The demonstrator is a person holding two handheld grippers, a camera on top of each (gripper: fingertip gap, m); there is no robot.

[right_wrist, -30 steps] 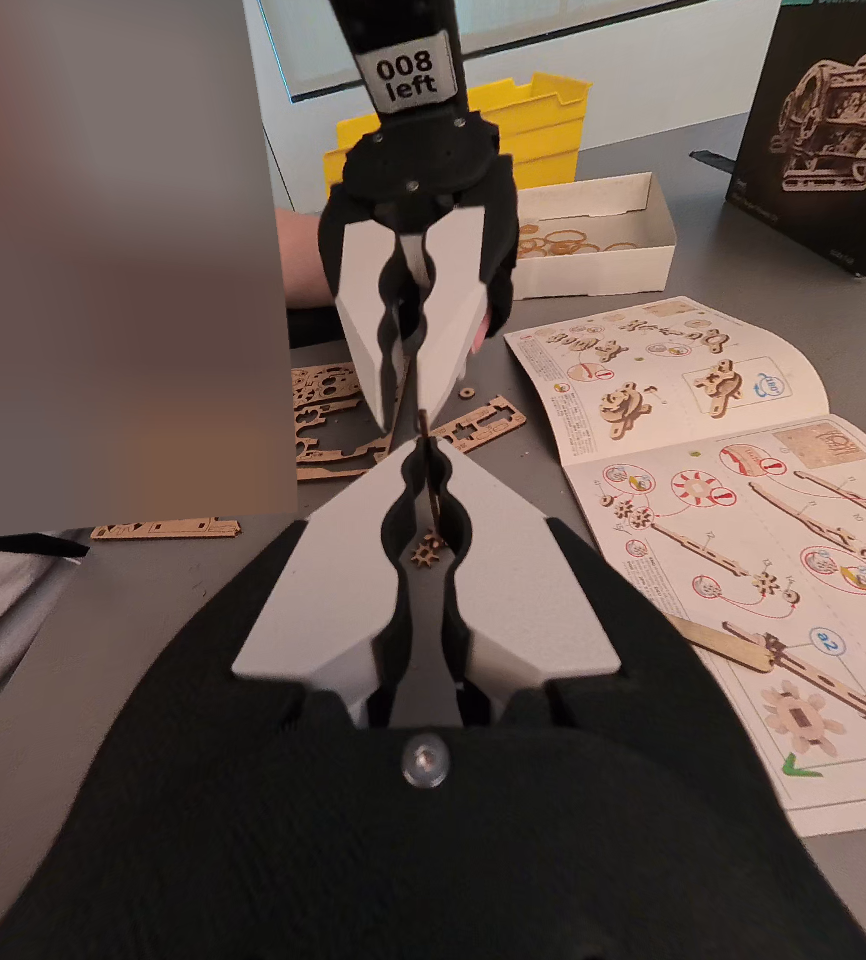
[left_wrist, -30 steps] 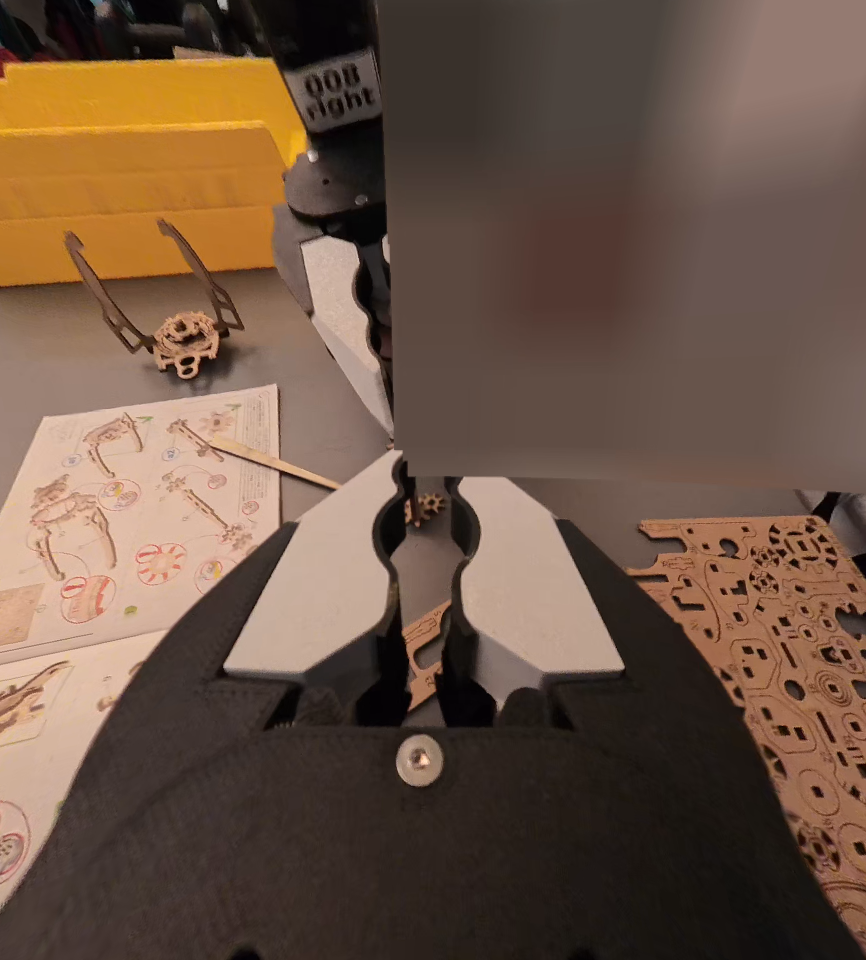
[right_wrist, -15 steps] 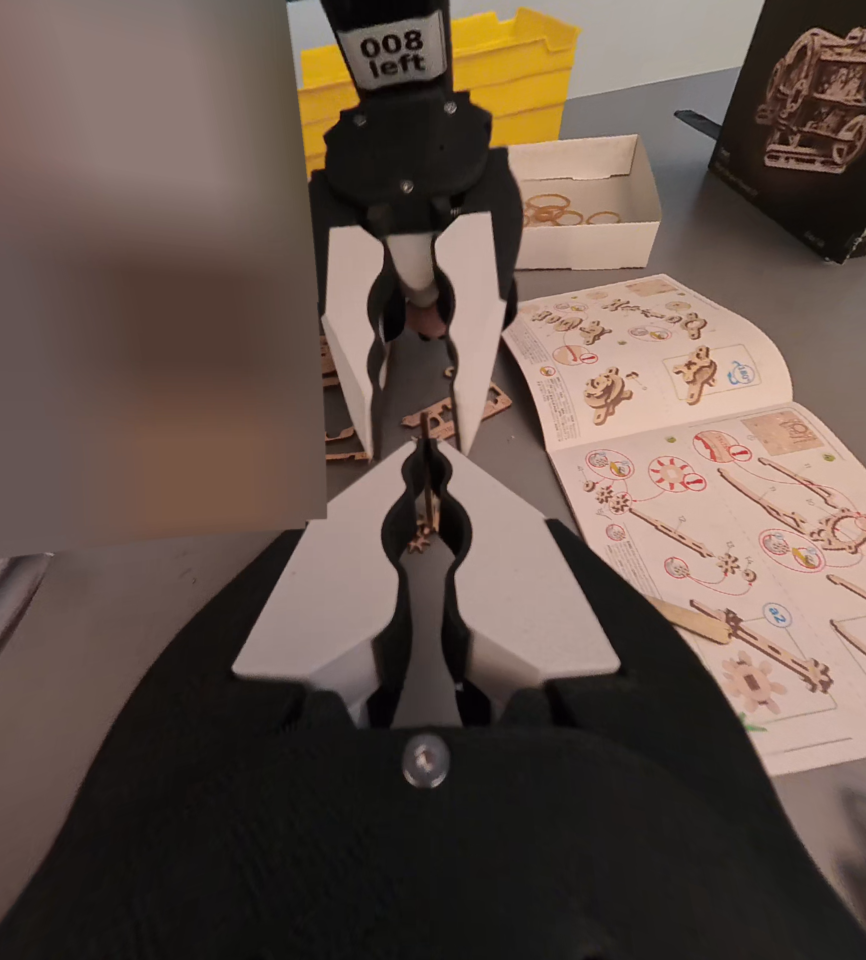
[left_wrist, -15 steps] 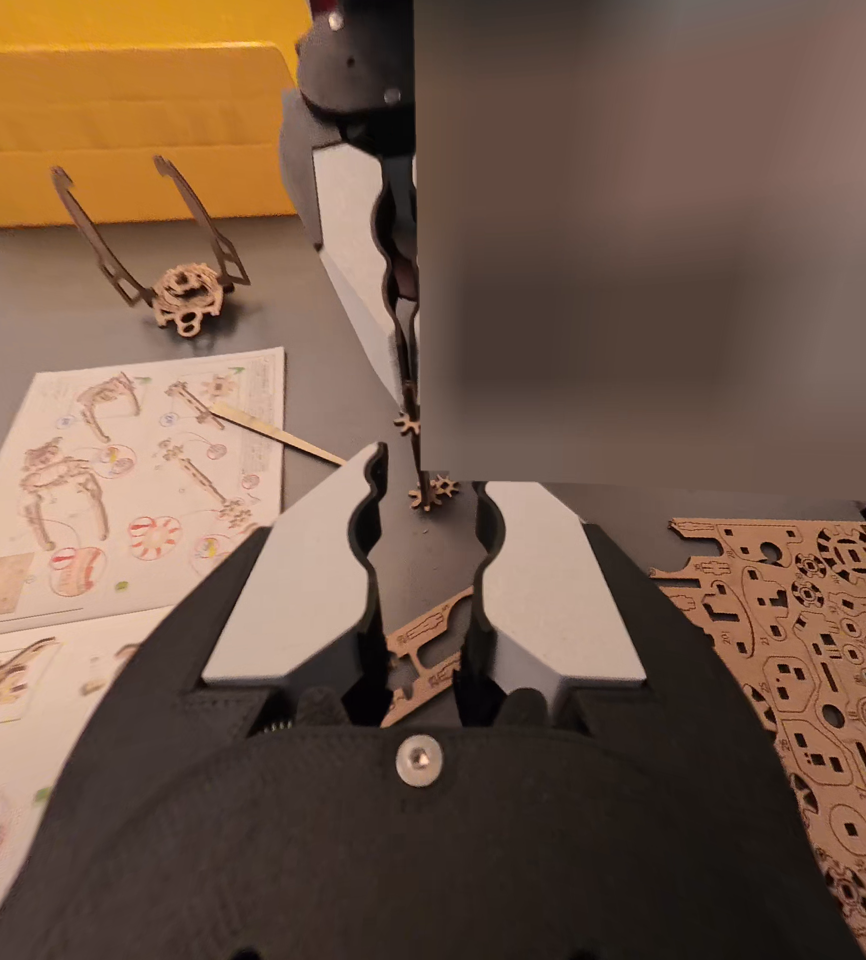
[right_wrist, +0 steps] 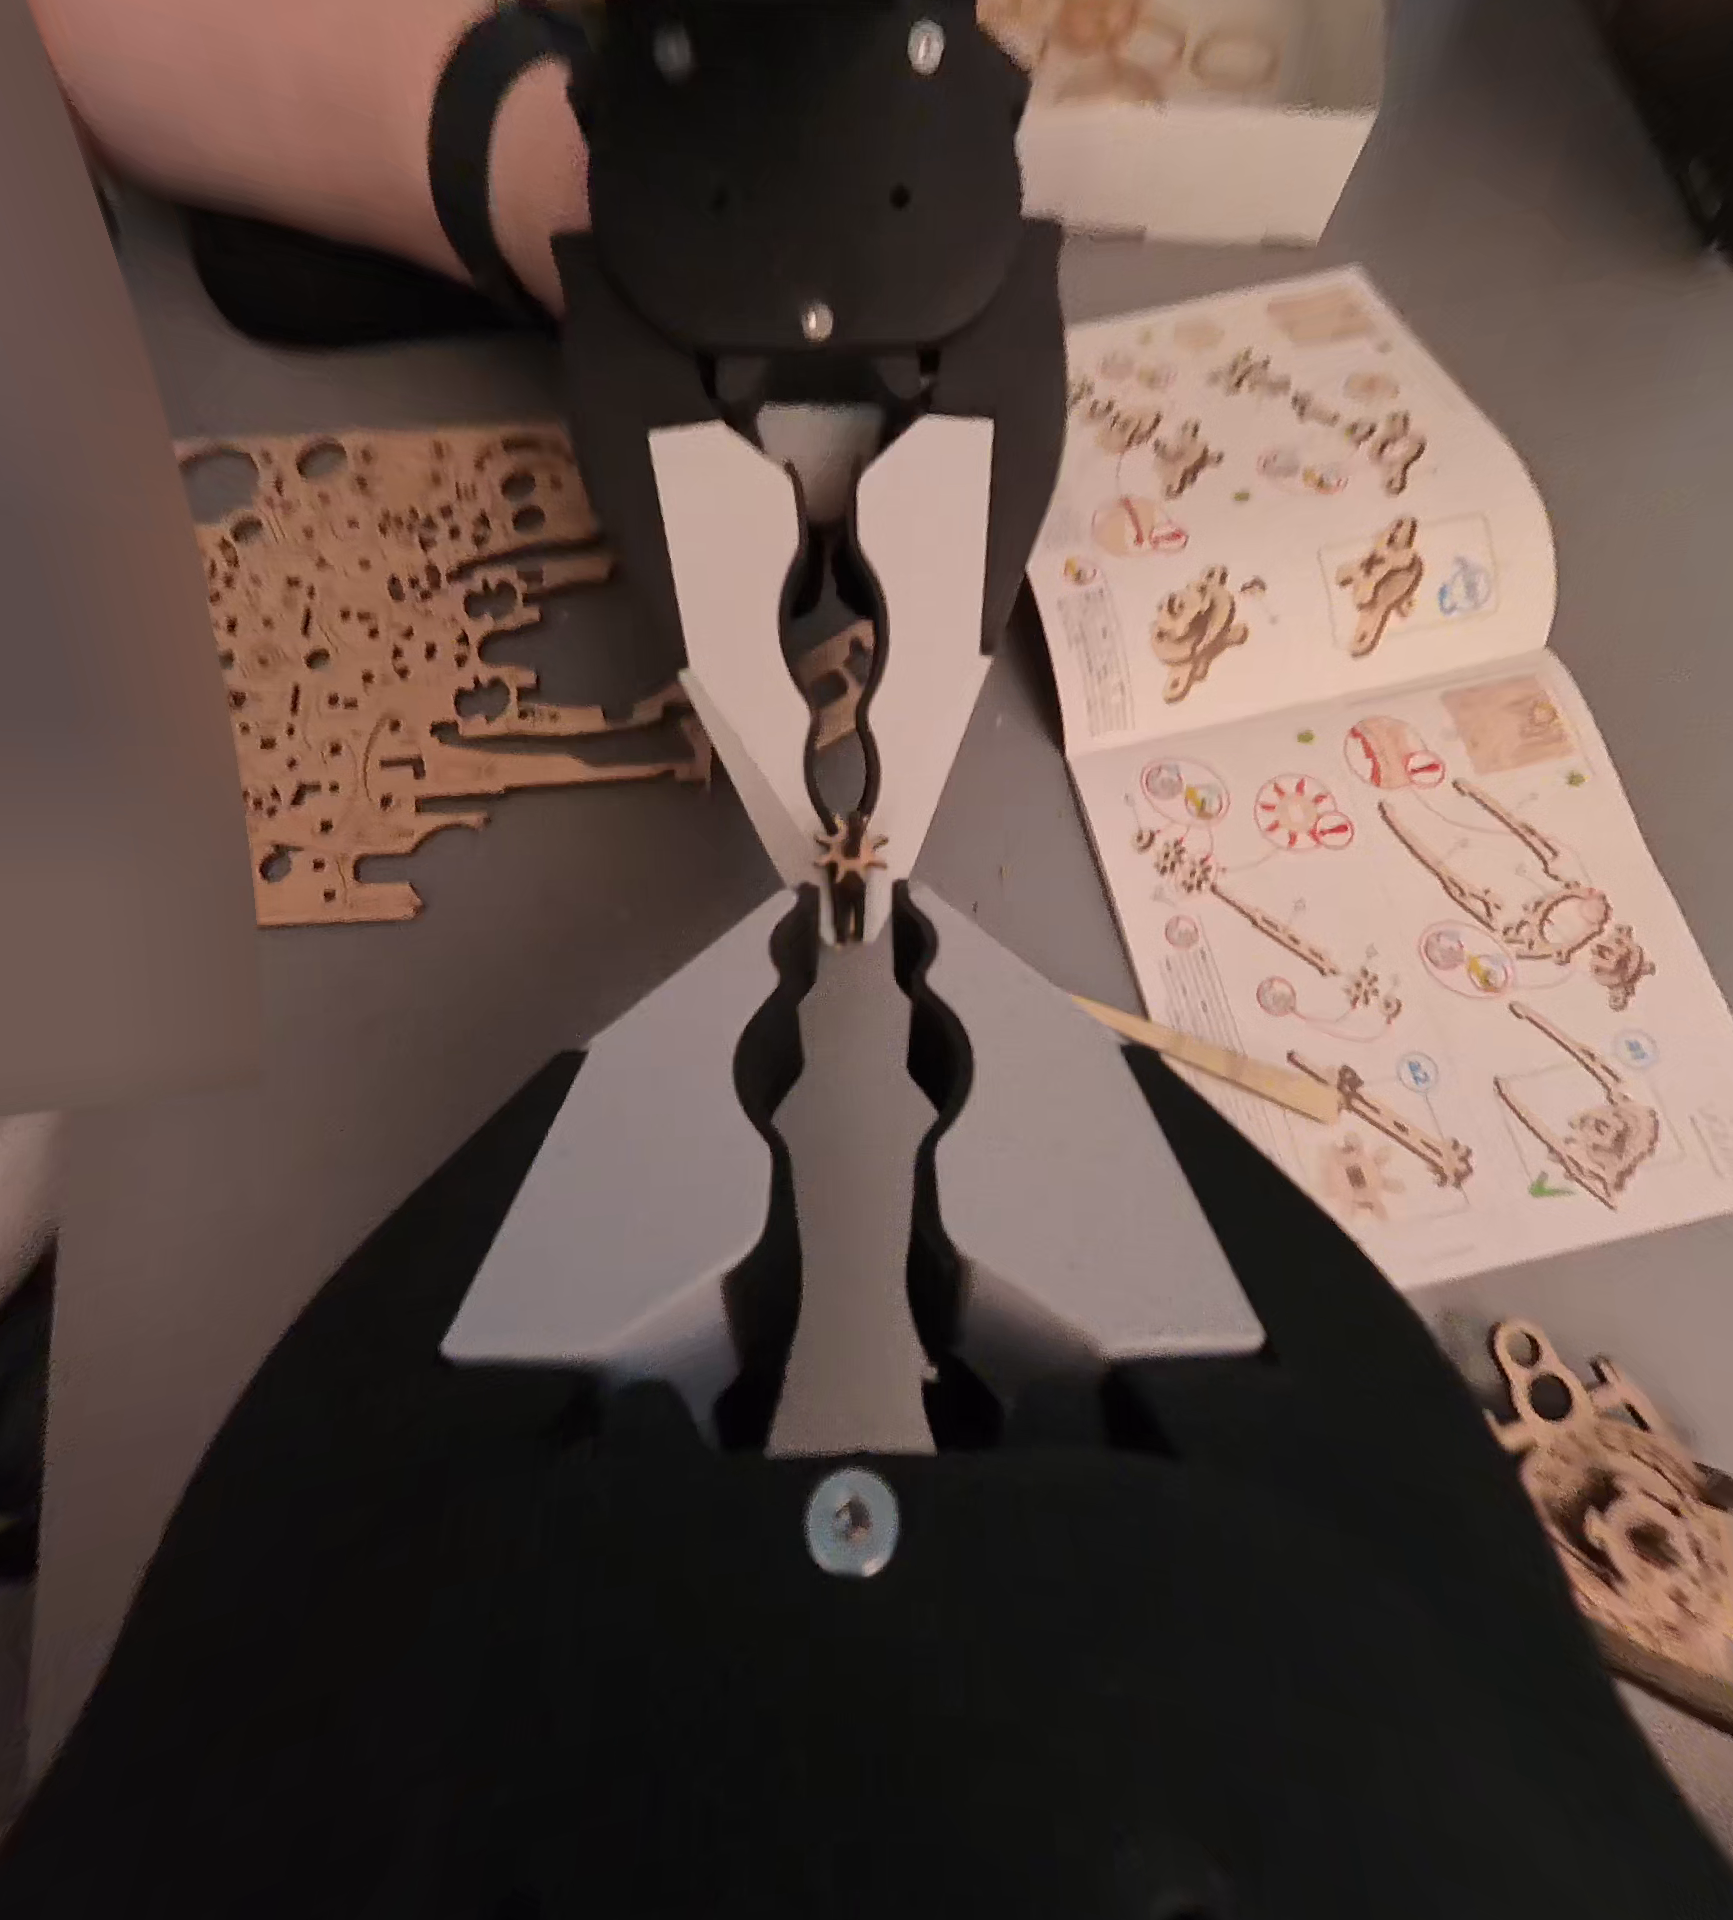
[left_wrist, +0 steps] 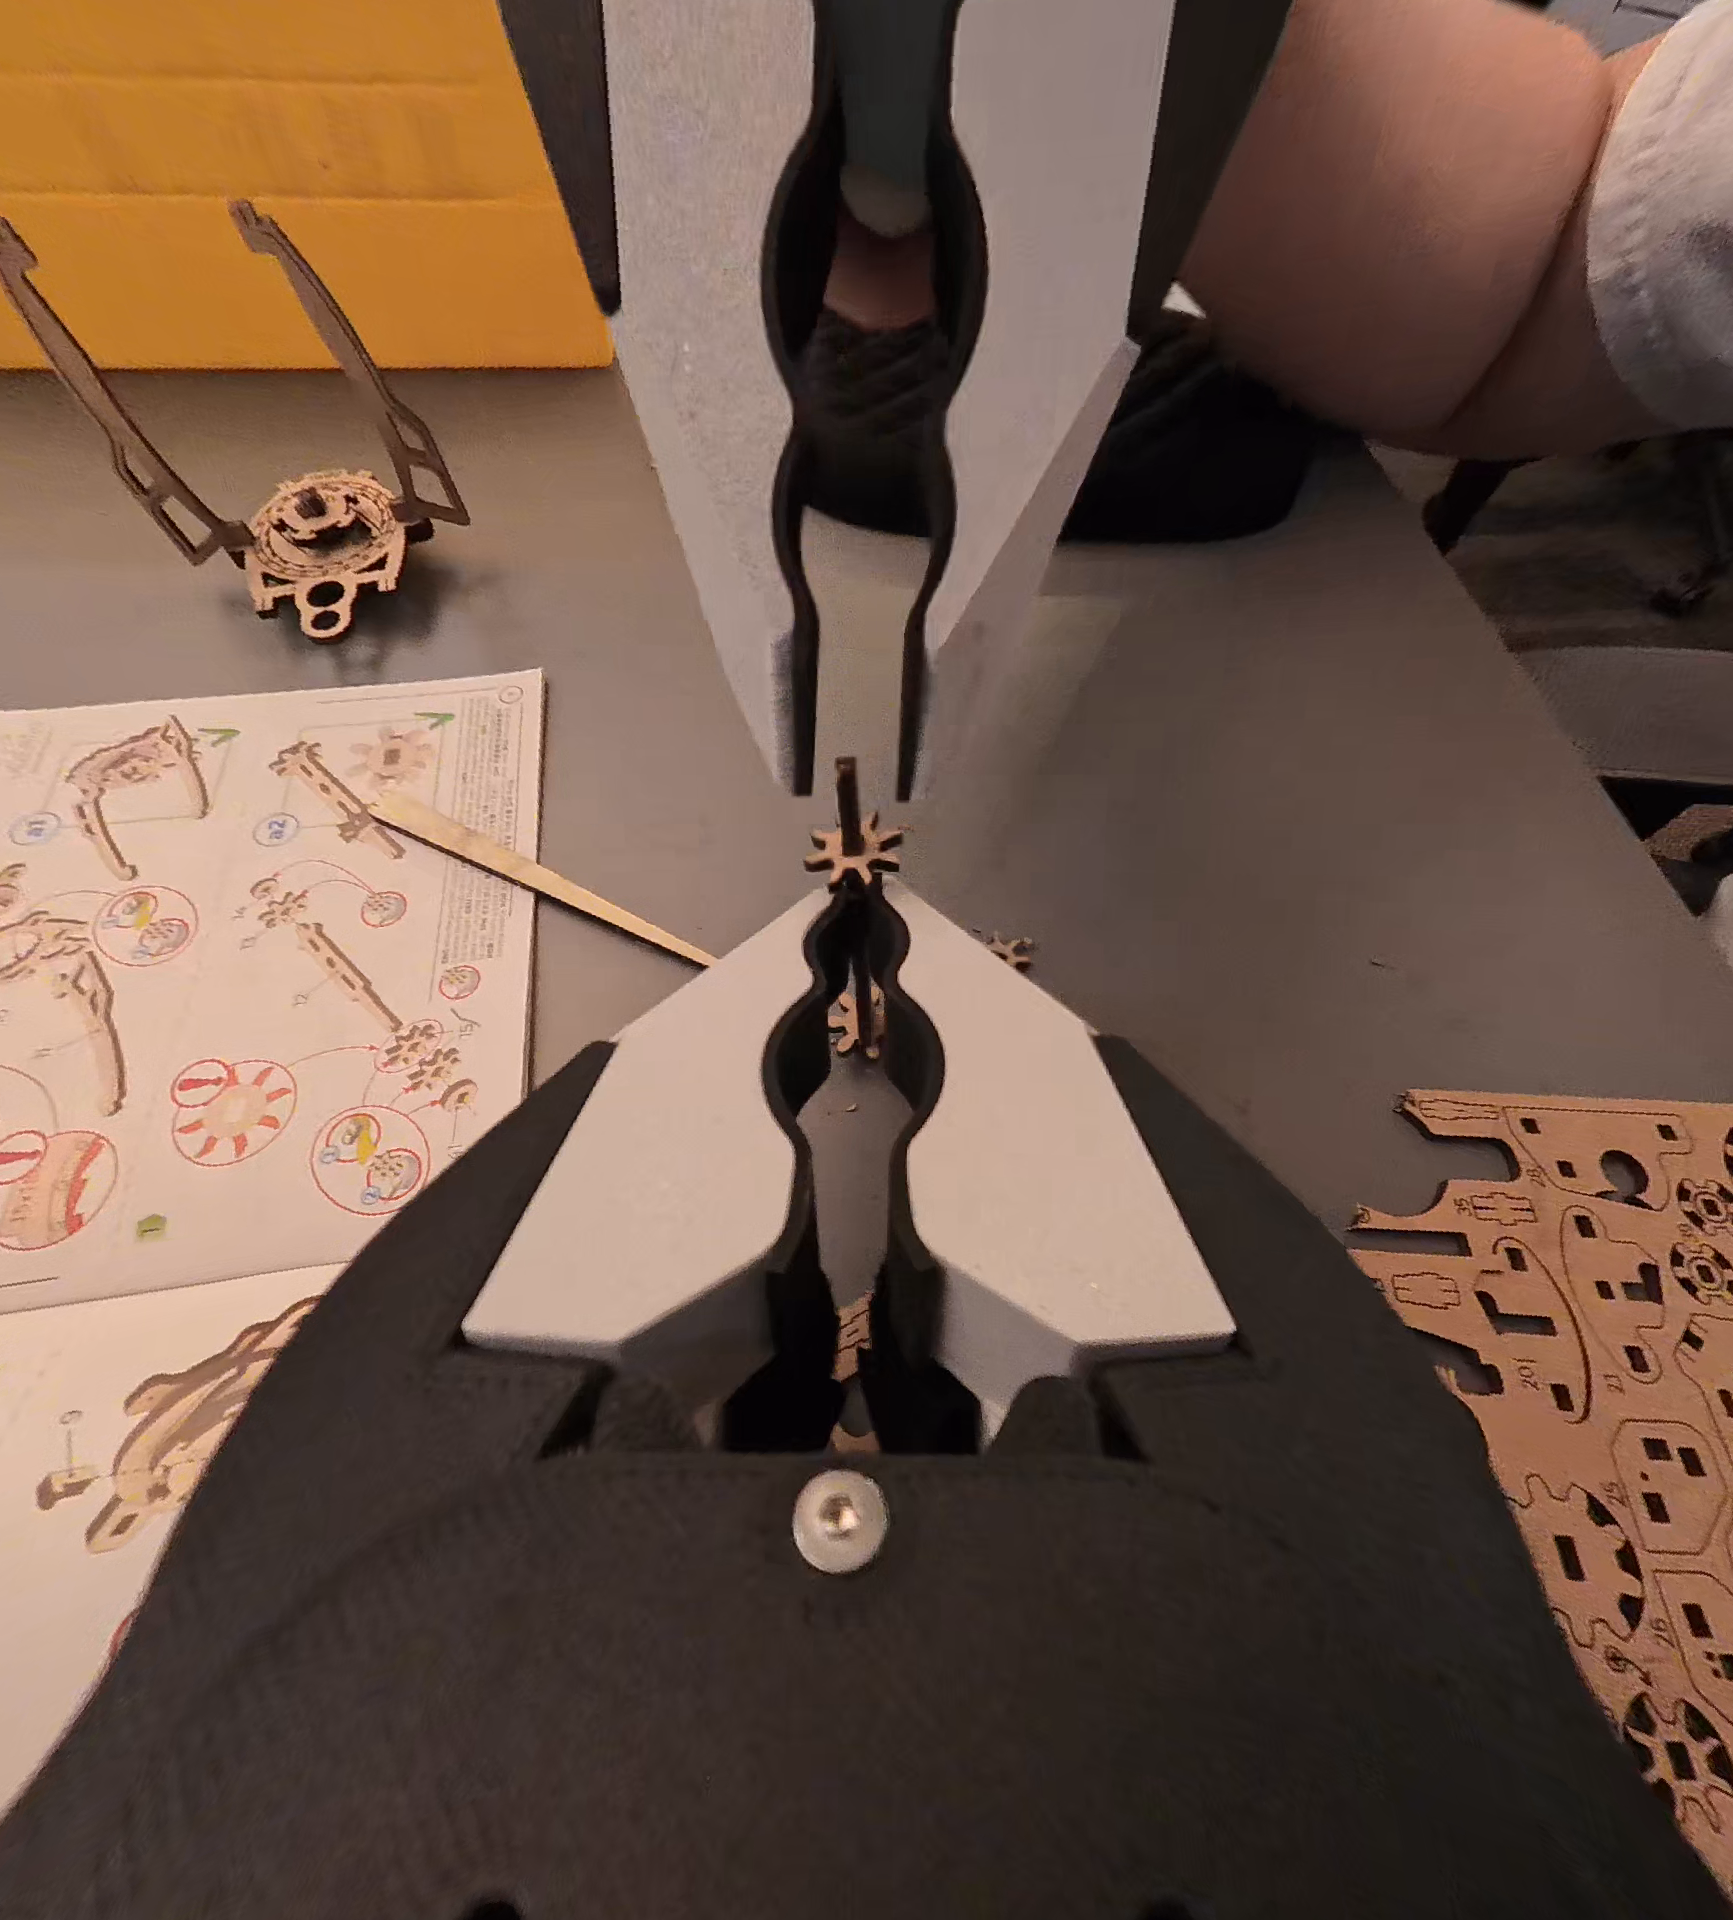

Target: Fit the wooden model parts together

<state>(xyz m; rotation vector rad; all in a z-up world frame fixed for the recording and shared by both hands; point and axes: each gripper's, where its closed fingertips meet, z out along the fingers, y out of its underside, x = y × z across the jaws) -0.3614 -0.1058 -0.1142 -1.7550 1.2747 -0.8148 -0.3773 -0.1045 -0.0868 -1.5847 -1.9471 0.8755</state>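
Note:
My left gripper [left_wrist: 854, 909] is shut on a thin dark wooden axle [left_wrist: 846, 795] that points forward. A small wooden gear [left_wrist: 854, 847] sits on the axle just past the fingertips, and a second gear [left_wrist: 857, 1023] shows between the fingers. My right gripper [right_wrist: 846, 896] is open, and its tips stand on either side of the axle's free end without gripping it. In the right wrist view the left gripper [right_wrist: 851, 883] comes in from above with the gear [right_wrist: 849, 847] at its tips. In the left wrist view the right gripper [left_wrist: 851, 790] hangs above the axle.
A partly built model with two dark arms [left_wrist: 322, 561] stands at the back left before a yellow bin [left_wrist: 218, 156]. An instruction booklet [left_wrist: 218, 987], a thin wooden strip [left_wrist: 529, 862], a loose gear [left_wrist: 1009, 948] and a punched wooden sheet [left_wrist: 1620, 1403] lie around. A person's arm [left_wrist: 1413, 260] rests at the back right. Left and right tips are no more than a few centimetres apart.
The right gripper held the geared axle and has opened. The left gripper opened, moved onto the axle and shut on it. Both grippers have moved closer together.

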